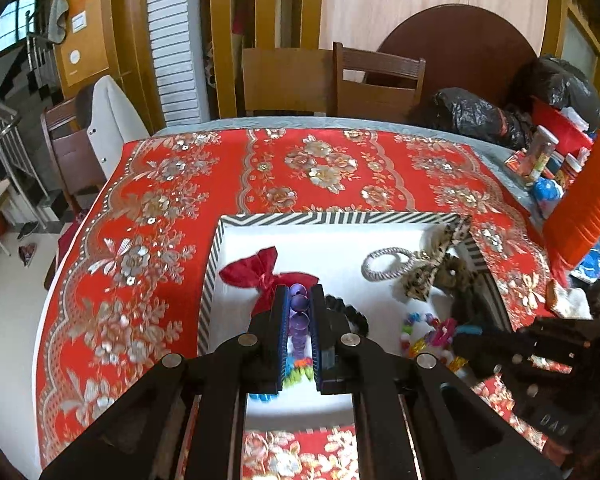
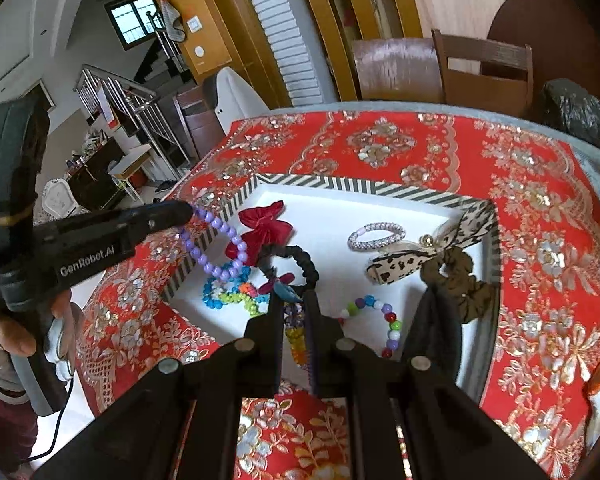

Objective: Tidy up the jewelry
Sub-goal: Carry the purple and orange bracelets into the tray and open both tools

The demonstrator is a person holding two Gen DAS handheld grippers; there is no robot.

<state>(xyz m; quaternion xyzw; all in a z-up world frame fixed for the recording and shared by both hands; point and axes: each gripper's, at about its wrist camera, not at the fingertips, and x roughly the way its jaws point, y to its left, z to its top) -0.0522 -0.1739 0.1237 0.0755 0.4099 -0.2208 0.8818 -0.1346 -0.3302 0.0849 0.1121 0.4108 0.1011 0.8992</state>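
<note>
A white tray with a striped rim (image 1: 340, 218) (image 2: 332, 184) lies on the red tablecloth. My left gripper (image 1: 299, 292) is shut on a purple bead bracelet (image 1: 298, 320) and holds it above the tray's left side; from the right wrist view the bracelet (image 2: 216, 248) hangs from the left gripper (image 2: 186, 212). My right gripper (image 2: 294, 300) is shut on a multicoloured bead bracelet (image 2: 296, 340) over the tray's front. In the tray lie a red bow (image 2: 264, 228), a black scrunchie (image 2: 300, 260), a silver bangle (image 2: 376, 234), a leopard bow (image 2: 420, 260) and more bead bracelets (image 2: 380, 320).
The red floral tablecloth (image 1: 160, 240) covers a table with its left edge near. Chairs (image 1: 376, 80) stand behind the table. Black bags (image 1: 480, 116), bottles and an orange box (image 1: 588, 200) crowd the right side. An olive scrunchie (image 2: 460, 280) lies at the tray's right.
</note>
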